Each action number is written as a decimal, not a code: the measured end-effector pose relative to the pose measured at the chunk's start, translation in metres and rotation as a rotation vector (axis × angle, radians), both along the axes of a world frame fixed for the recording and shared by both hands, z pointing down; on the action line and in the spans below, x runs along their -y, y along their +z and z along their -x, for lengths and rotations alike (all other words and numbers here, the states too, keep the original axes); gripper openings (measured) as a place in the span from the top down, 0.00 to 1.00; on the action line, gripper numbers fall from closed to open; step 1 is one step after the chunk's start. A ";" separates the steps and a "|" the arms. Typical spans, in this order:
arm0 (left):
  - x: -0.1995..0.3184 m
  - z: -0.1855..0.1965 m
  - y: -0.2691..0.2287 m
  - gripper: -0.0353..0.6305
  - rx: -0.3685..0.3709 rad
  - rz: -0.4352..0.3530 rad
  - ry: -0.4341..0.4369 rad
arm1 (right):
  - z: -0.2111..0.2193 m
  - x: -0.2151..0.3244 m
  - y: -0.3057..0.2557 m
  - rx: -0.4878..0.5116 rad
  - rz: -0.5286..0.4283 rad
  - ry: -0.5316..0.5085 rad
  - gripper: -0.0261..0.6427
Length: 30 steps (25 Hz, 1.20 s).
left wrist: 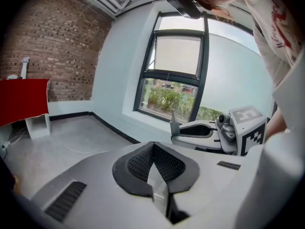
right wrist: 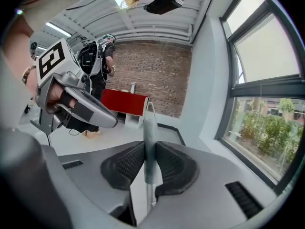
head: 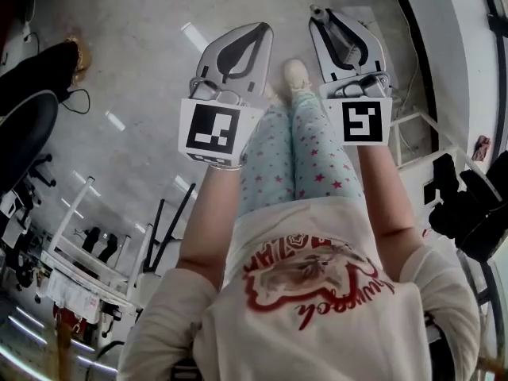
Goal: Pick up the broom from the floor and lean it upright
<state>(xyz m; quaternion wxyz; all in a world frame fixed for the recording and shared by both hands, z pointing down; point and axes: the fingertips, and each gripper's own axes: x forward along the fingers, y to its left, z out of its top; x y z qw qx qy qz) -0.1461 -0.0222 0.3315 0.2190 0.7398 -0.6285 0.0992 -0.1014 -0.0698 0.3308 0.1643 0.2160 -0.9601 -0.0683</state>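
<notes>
With the right gripper (right wrist: pixel 147 151) clamped on the pale blue-grey plastic broom handle (right wrist: pixel 149 128) and the left gripper (left wrist: pixel 153 156) pinched shut on nothing, I'd grip firmly and tip it gently against the white wall (right wrist: pixel 205 80) to the right.

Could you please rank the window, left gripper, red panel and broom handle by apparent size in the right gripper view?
1. window
2. left gripper, nearer
3. red panel and broom handle: about alike, handle much nearer

Brick wall (left wrist: pixel 52 51), lg window (left wrist: pixel 177 75), grey floor (left wrist: pixel 71 140), red cabinet (left wrist: pixel 23 101)
</notes>
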 end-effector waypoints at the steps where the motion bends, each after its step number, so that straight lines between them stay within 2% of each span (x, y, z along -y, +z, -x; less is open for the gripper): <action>1: 0.003 -0.007 -0.009 0.92 0.003 -0.011 0.025 | -0.011 0.005 -0.011 0.041 0.012 0.051 0.82; 8: 0.024 -0.061 -0.057 0.92 0.030 -0.080 0.162 | -0.094 0.031 -0.046 0.056 -0.008 0.243 0.82; 12: 0.031 -0.089 -0.082 0.92 0.026 -0.101 0.233 | -0.129 0.043 -0.062 0.057 -0.006 0.315 0.82; 18: 0.048 -0.130 -0.108 0.92 -0.007 -0.115 0.285 | -0.181 0.064 -0.093 0.083 0.034 0.428 0.82; 24: 0.077 -0.179 -0.139 0.92 -0.001 -0.166 0.412 | -0.241 0.089 -0.116 0.148 0.082 0.594 0.82; 30: 0.103 -0.209 -0.169 0.92 0.009 -0.227 0.488 | -0.264 0.094 -0.148 0.199 0.039 0.640 0.82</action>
